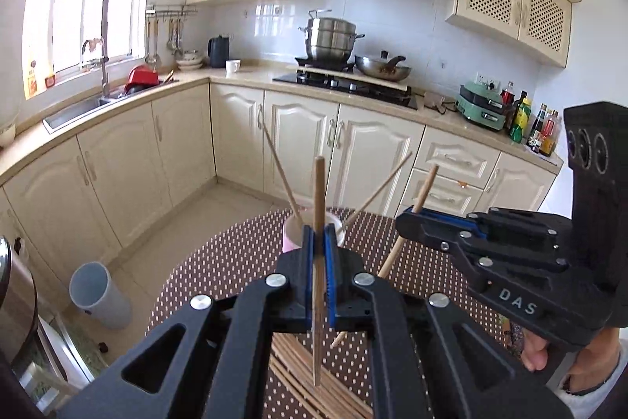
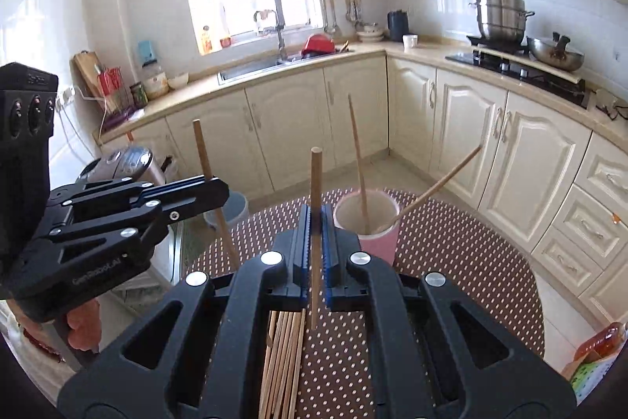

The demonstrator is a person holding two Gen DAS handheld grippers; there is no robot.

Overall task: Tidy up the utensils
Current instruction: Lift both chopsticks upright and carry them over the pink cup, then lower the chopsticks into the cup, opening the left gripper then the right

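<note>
I am holding 1 chopstick (image 1: 318,207) upright in my left claw (image 1: 320,242) and 1 in my right claw (image 2: 316,234), both clamped, for dropping into the cup (image 2: 367,218).

The right gripper (image 2: 316,246) is clamped on an upright chopstick (image 2: 315,222) above the dotted tabletop (image 2: 451,246). Just beyond it, near the tabletop's far edge, stands a pink cup (image 2: 373,226) with two chopsticks (image 2: 359,163) leaning in it. A bundle of chopsticks (image 2: 282,364) lies near the near edge. At left, the left gripper (image 2: 214,193) pinches another chopstick (image 2: 214,191).
</note>
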